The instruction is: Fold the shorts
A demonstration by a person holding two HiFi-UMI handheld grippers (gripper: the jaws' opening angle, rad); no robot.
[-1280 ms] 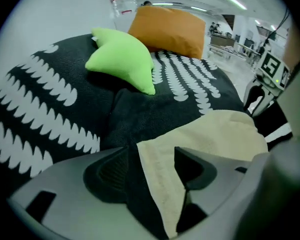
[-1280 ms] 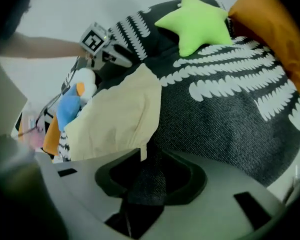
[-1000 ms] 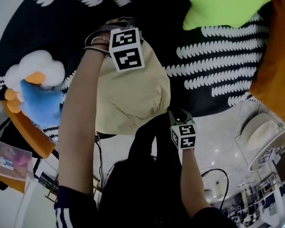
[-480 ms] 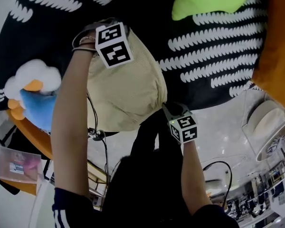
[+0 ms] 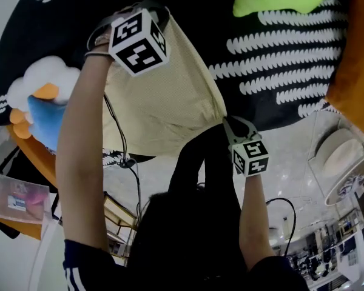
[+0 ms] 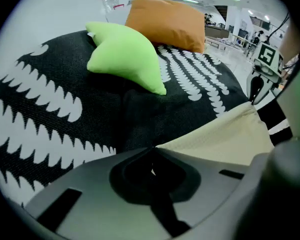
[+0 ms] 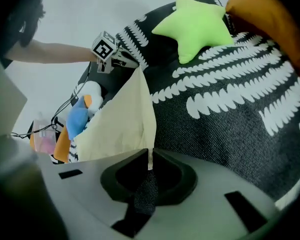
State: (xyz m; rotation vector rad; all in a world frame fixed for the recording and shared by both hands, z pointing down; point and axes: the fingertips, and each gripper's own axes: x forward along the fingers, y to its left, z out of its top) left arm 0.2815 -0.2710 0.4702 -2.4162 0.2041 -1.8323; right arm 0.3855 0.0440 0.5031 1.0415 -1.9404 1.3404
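The shorts [image 5: 164,102] are held above the patterned cover's [image 5: 279,111] near edge. One corner is pinched in the closed left gripper [image 6: 152,153], another in the right gripper [image 7: 149,159], whose jaws have just been closing on it. If the cloth is stretched, a thin hem could be pulled free.

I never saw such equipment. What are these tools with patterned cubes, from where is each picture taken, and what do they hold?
A person holds two hand-operated two-jaw grippers; the cubes belong to them. One camera sits on the person's head, one on each gripper. The left gripper is shut on the cream shorts; the right gripper has just been closing its jaws and pinches another edge. Below: a black-and-white cover, a green star pillow, an orange pillow, a blue plush toy.
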